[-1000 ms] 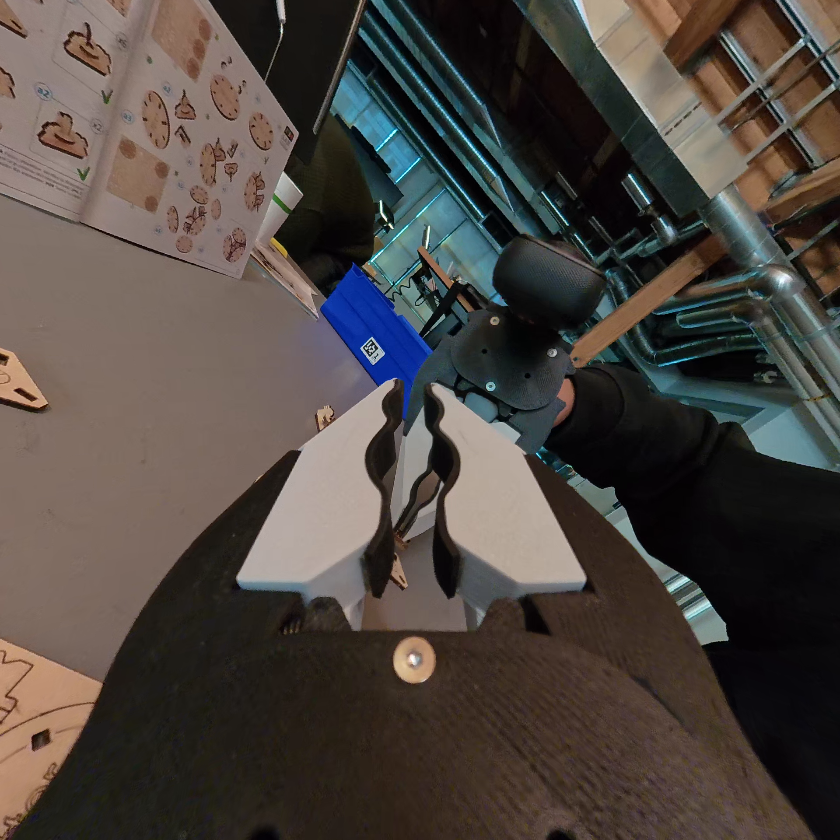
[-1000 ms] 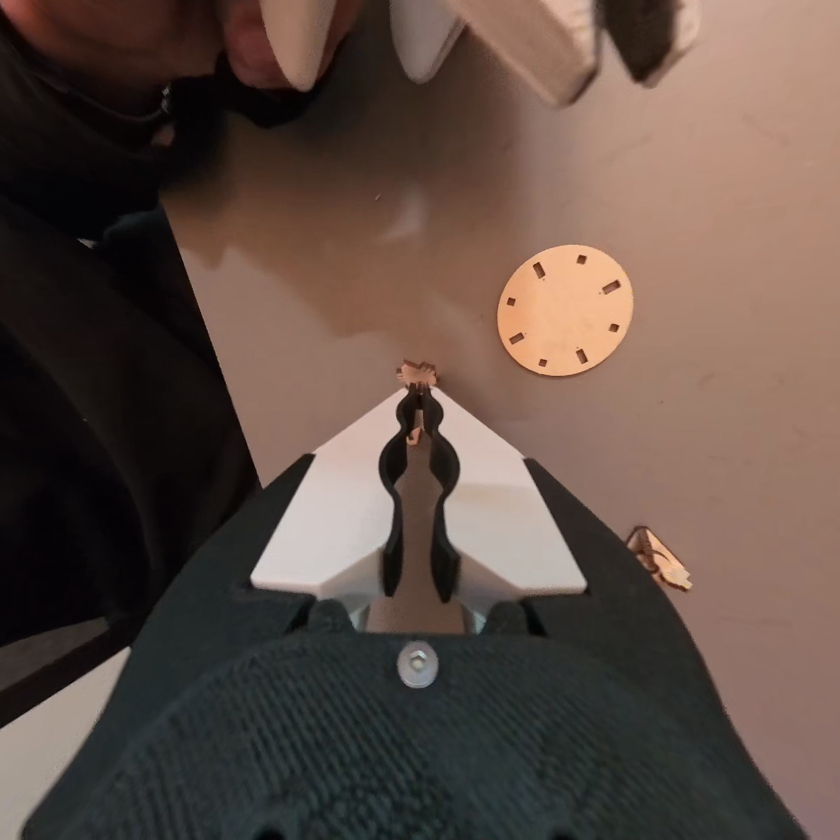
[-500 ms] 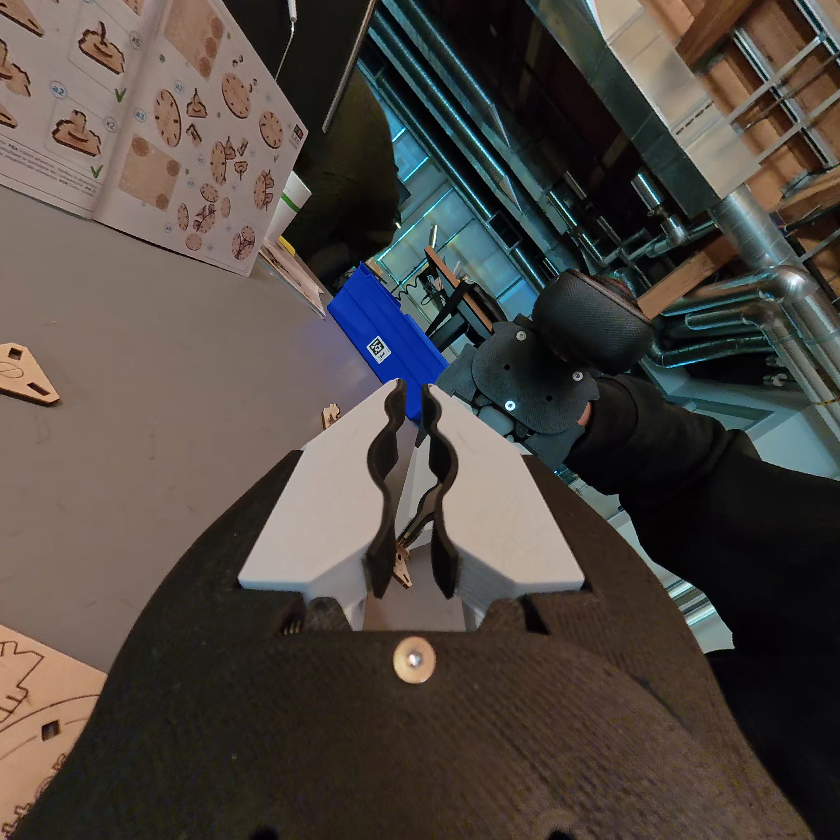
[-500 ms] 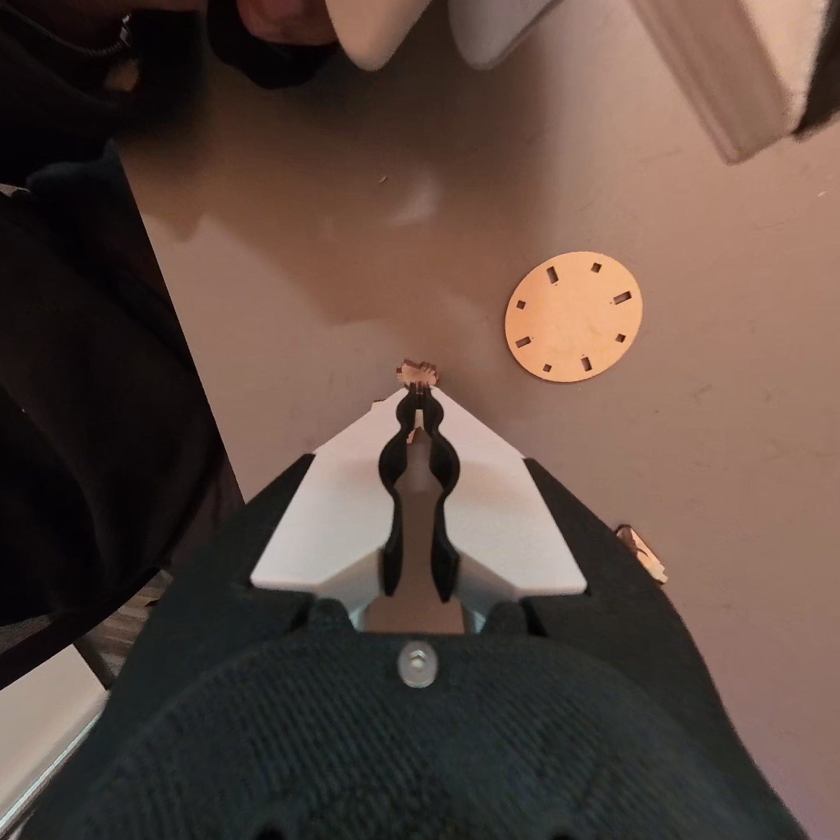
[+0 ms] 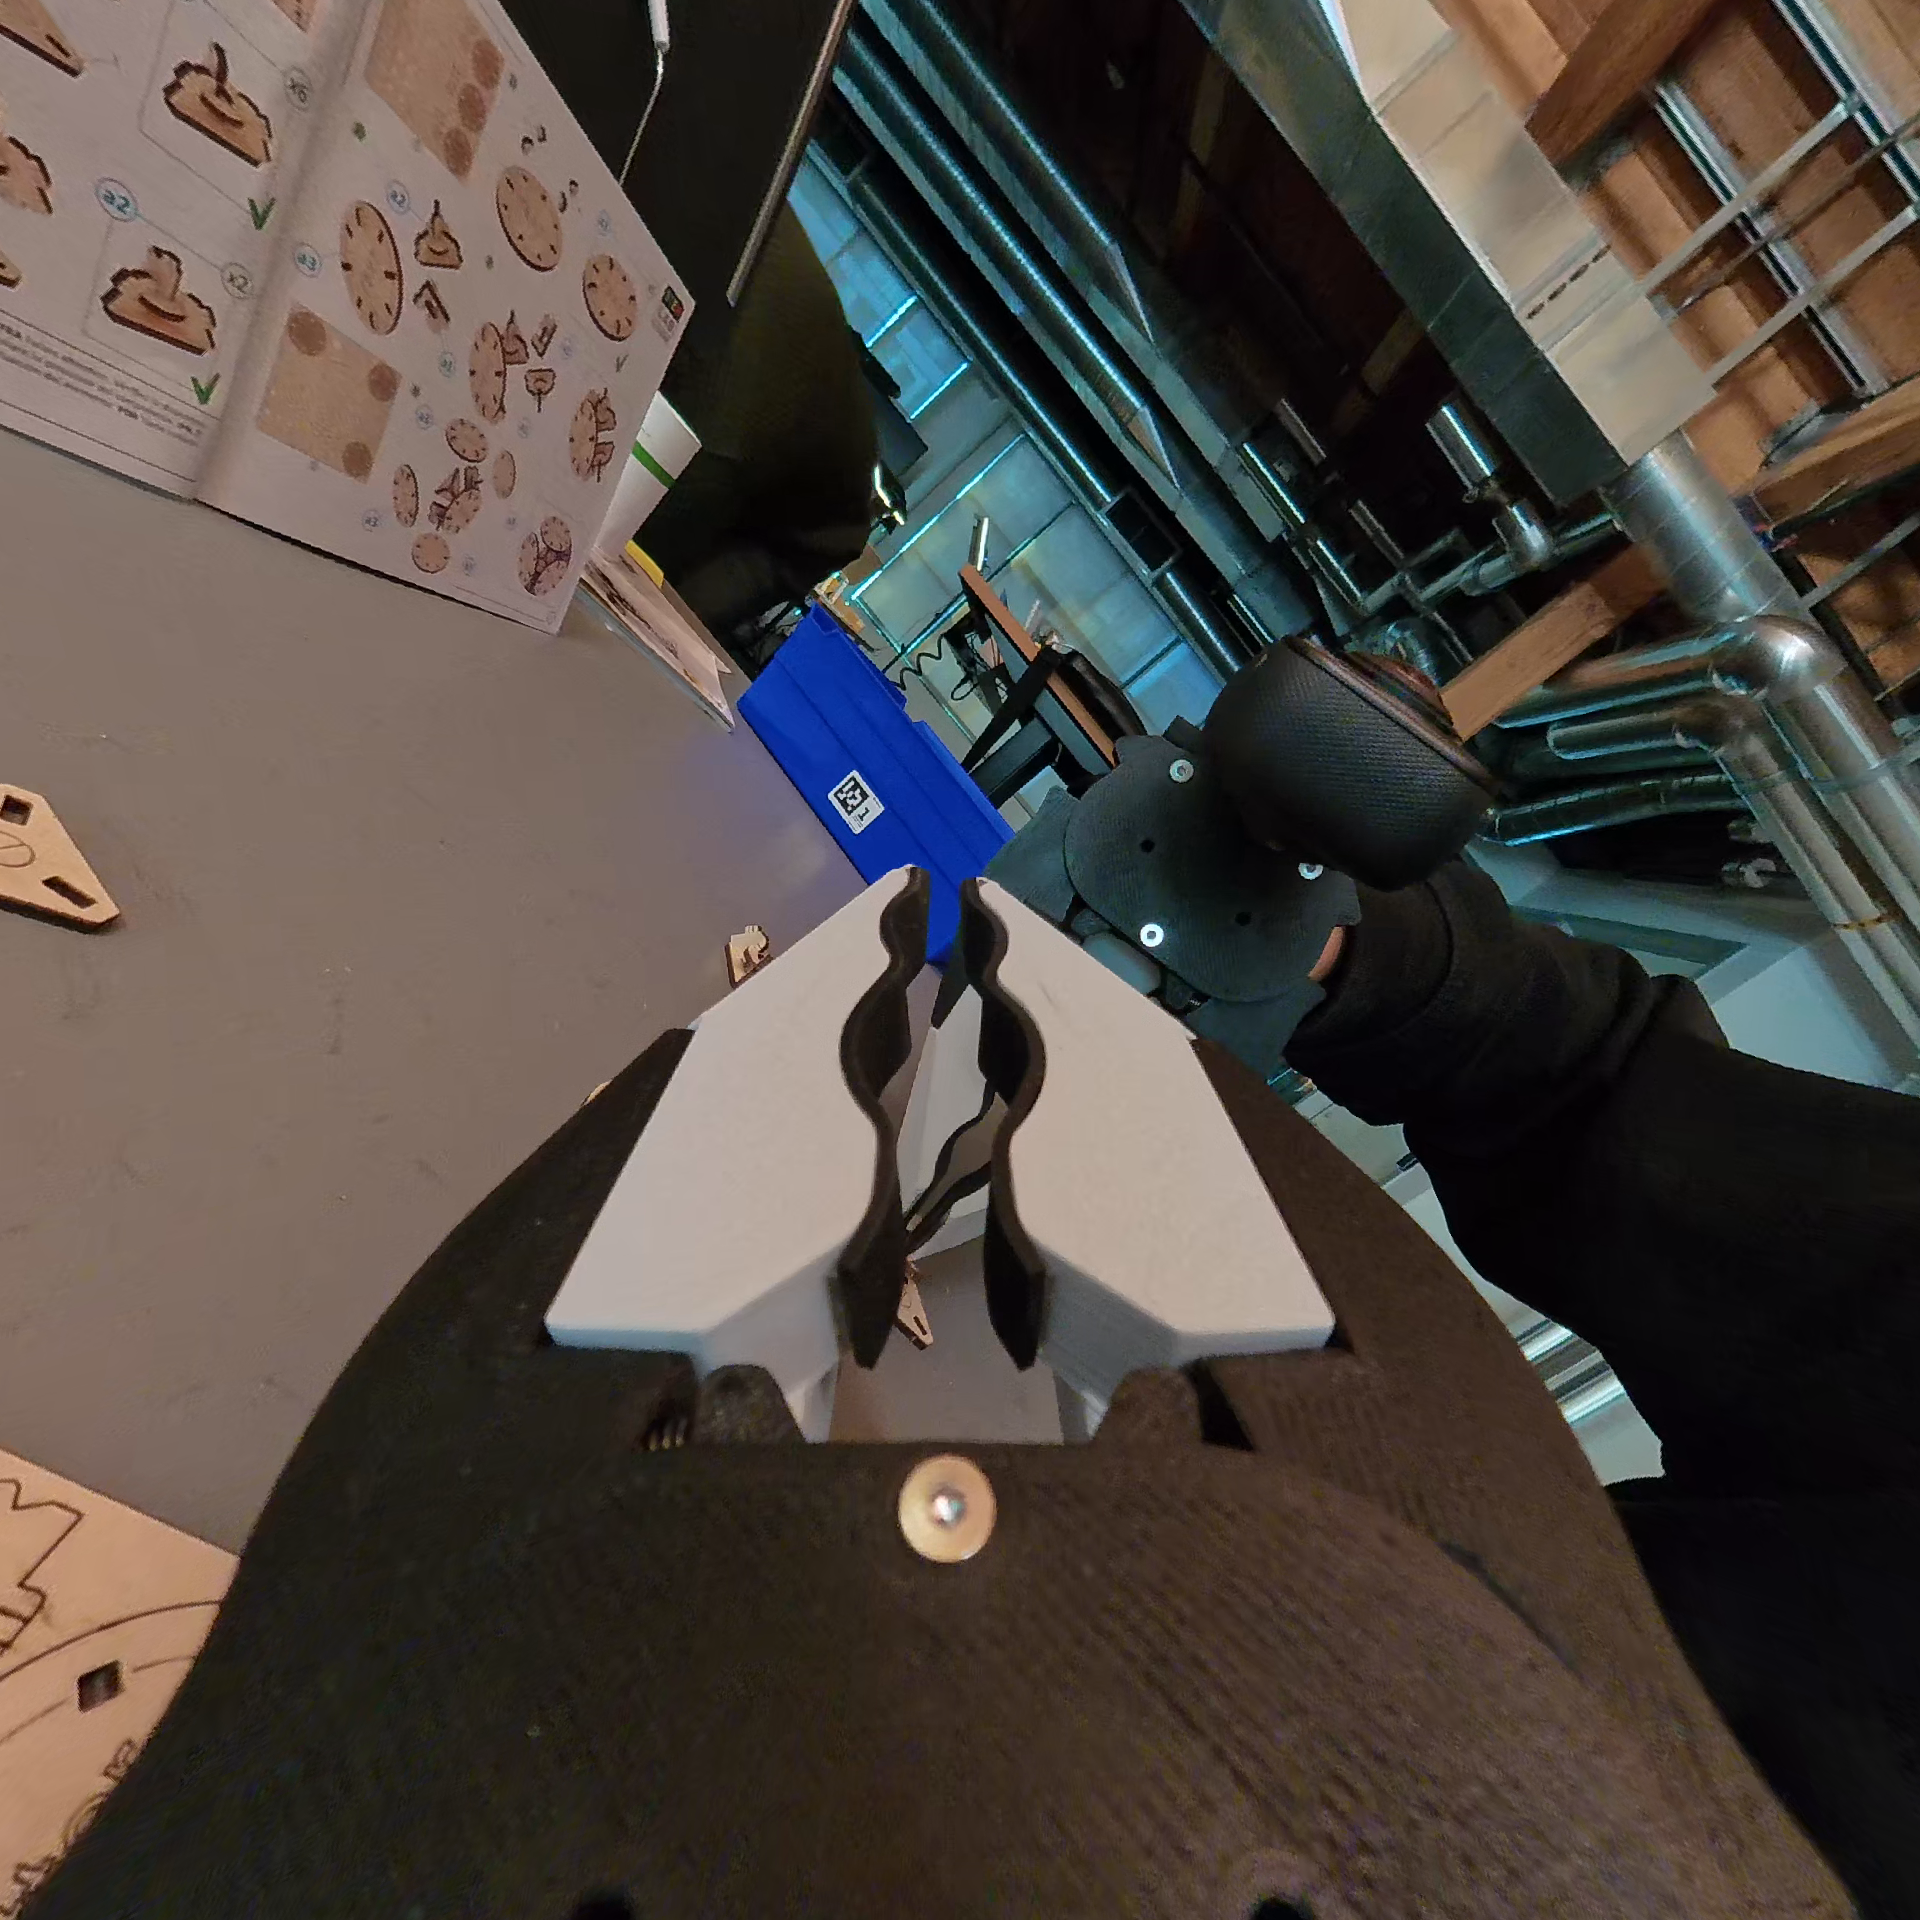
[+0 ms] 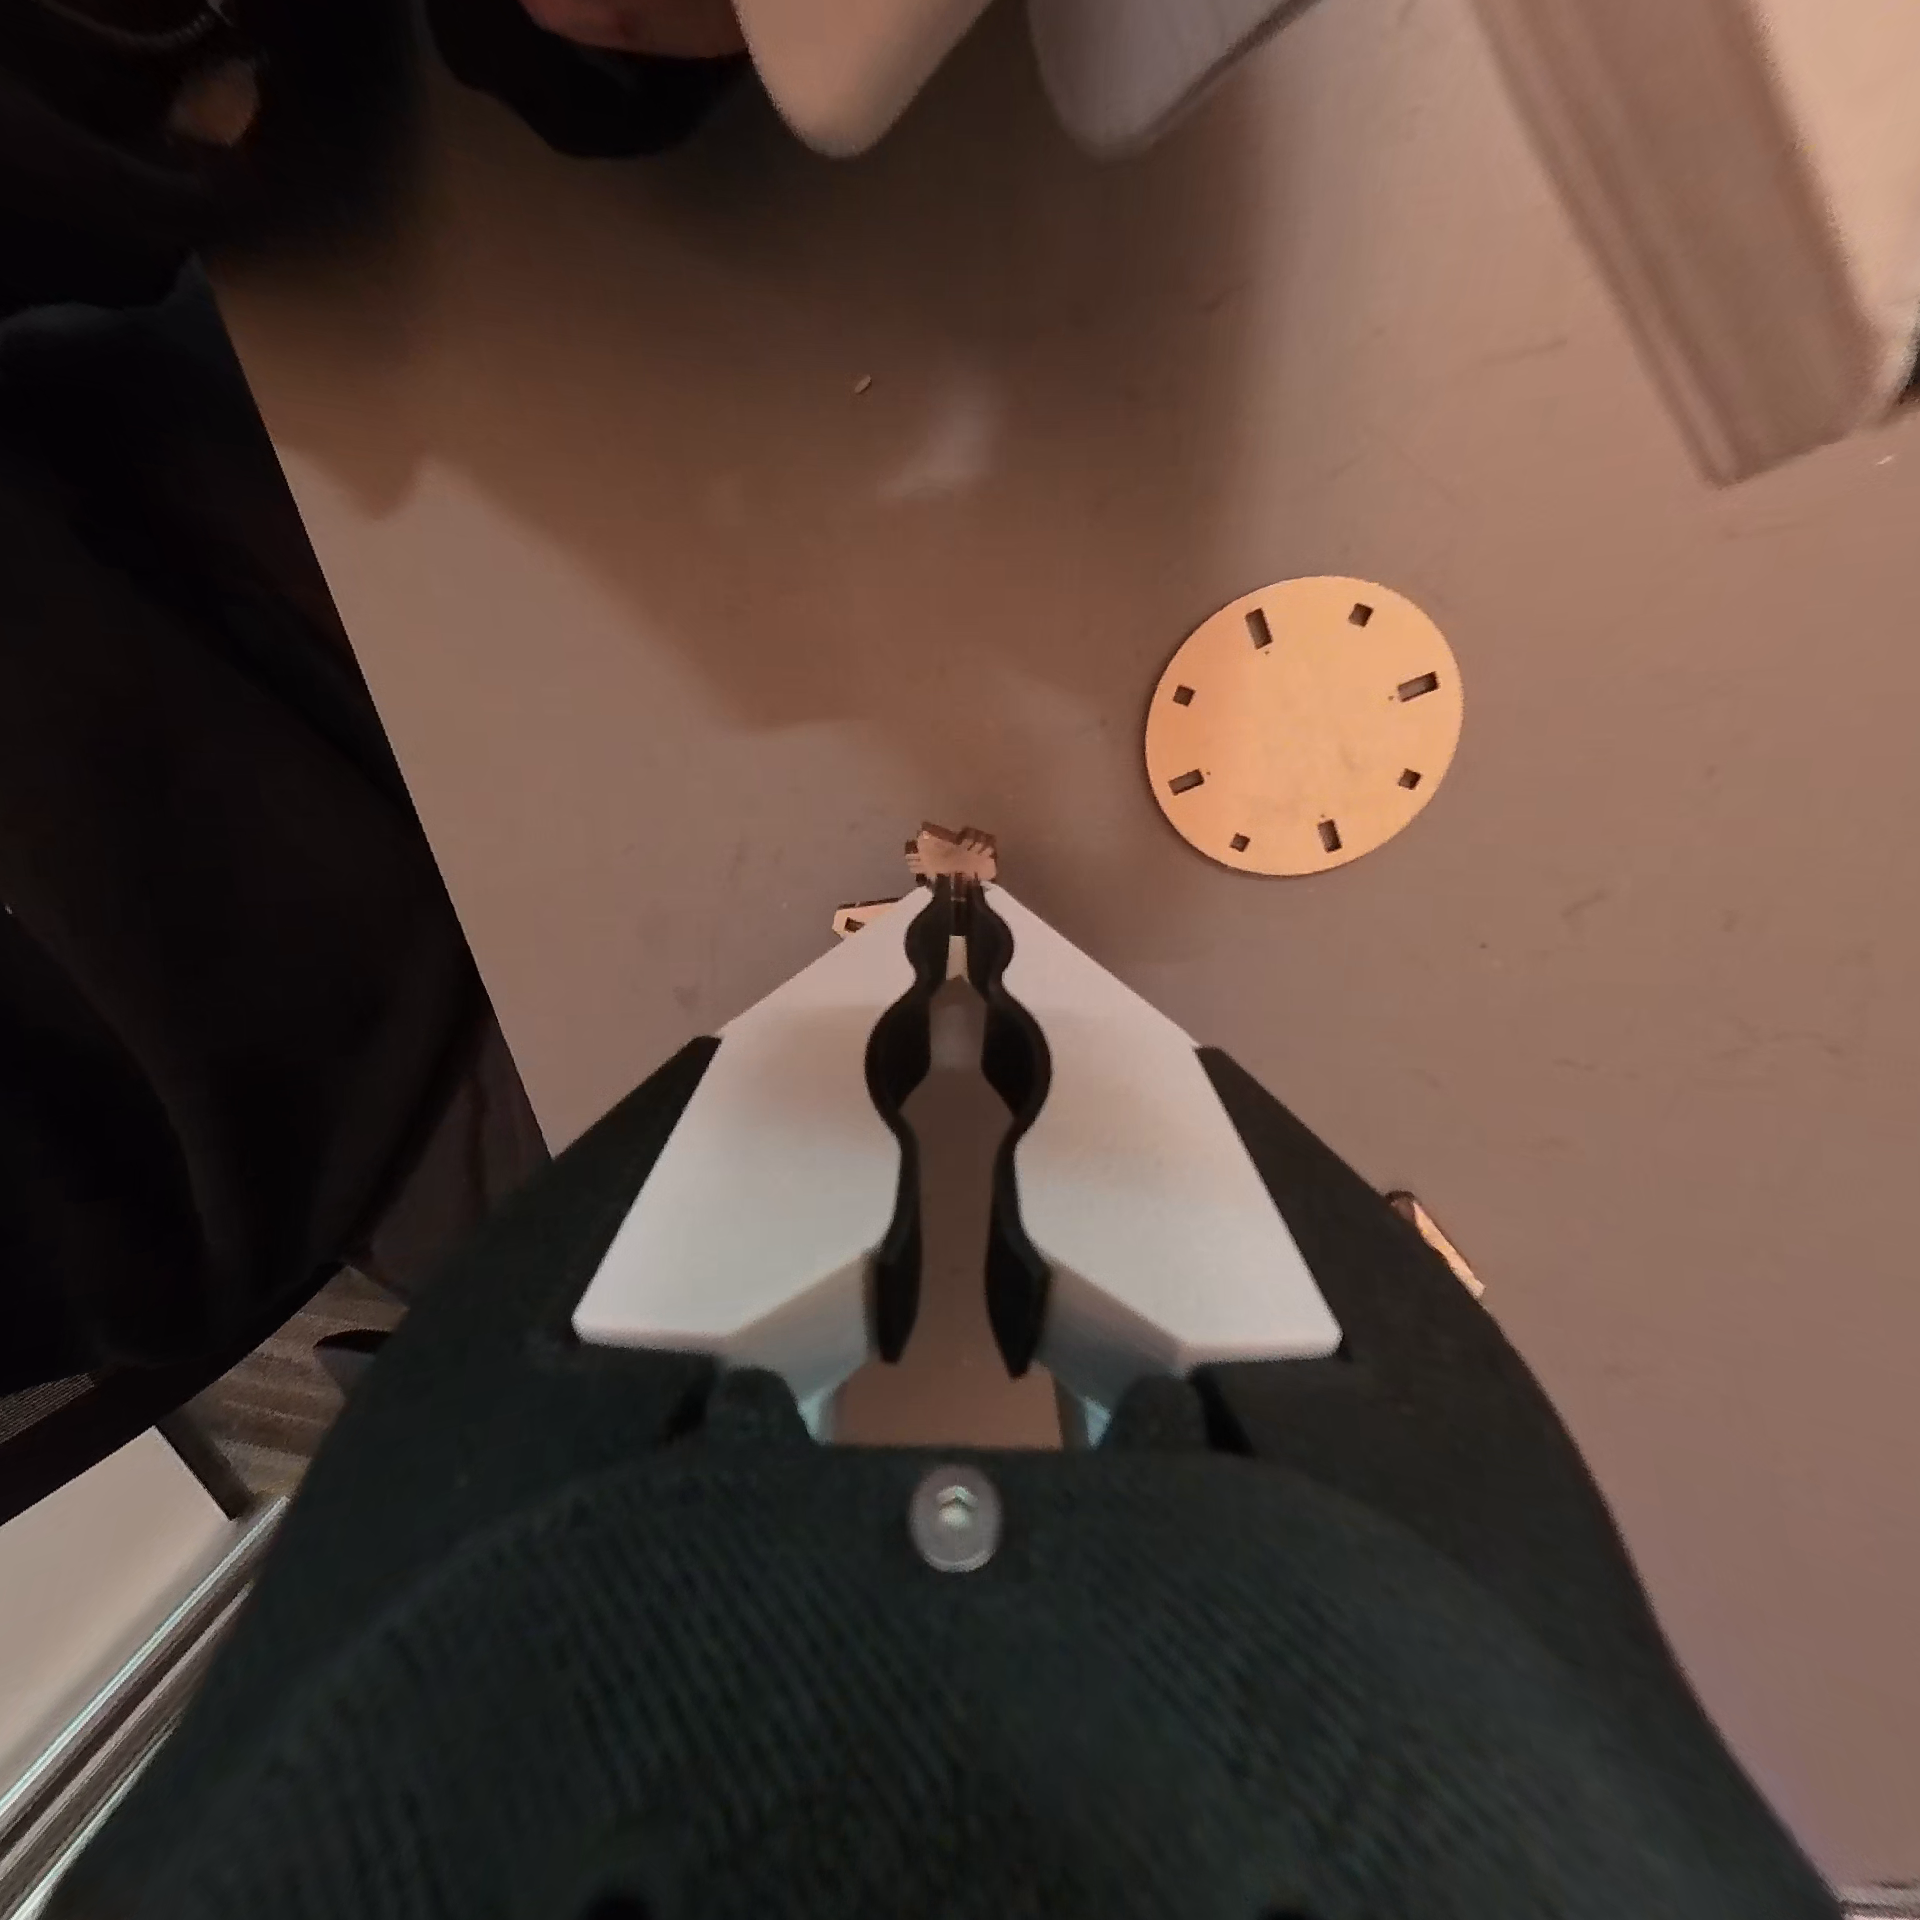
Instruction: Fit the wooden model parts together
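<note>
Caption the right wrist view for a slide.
Right gripper pinching a small notched wooden piece above a grey table, beside a slotted wooden disc.

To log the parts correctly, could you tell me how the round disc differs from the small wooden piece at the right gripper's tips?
The disc lies flat and free on the table; the piece is pinched between the pads of the right gripper. The disc is round, with slots near its rim; the piece is jagged and irregular. The disc looks far larger. Both are thin, pale wood.
</note>
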Action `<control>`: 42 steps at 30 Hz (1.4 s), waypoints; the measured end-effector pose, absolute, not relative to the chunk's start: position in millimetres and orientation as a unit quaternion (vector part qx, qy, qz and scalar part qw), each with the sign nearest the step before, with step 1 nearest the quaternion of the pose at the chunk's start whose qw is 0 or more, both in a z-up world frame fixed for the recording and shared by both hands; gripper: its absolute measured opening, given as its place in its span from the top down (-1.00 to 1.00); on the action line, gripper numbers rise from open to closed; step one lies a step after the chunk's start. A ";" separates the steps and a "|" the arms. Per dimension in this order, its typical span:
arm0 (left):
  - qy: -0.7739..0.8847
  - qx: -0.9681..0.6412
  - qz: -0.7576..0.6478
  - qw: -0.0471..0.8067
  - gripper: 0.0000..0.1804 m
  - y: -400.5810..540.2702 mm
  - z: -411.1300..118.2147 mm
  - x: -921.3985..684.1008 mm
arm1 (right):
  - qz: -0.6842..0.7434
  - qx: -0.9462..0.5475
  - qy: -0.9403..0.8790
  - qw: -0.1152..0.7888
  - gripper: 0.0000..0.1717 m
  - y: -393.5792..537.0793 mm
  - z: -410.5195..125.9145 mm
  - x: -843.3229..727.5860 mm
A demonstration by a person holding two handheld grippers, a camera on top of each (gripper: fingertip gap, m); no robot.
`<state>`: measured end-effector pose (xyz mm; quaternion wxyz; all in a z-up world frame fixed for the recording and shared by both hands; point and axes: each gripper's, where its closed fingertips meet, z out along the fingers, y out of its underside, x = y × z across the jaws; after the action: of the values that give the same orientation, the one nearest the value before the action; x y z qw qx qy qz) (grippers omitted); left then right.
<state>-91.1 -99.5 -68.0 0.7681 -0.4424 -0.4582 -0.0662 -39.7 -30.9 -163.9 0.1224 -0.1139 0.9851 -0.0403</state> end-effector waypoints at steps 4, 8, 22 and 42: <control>-0.458 -0.442 -0.066 0.769 0.95 -99.7 -67.9 -91.0 | -0.042 -0.110 0.985 0.122 1.00 -31.2 -164.0 -40.1; -0.458 -0.442 -0.066 0.768 0.95 -99.5 -68.2 -91.2 | -0.044 -0.104 0.986 0.120 1.00 -31.2 -164.1 -40.9; -0.459 -0.442 -0.066 0.767 0.96 -99.7 -68.6 -91.3 | -0.047 -0.098 0.987 0.122 0.99 -31.2 -164.2 -39.4; -0.460 -0.440 -0.067 0.768 0.96 -100.3 -68.6 -91.7 | -0.063 -0.091 0.989 0.099 0.99 -31.6 -164.4 -39.2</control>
<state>-91.7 -100.3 -68.6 0.7683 -0.4397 -0.4602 -0.0670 -39.2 -31.6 -164.4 0.0990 -0.0914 0.9889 -0.0634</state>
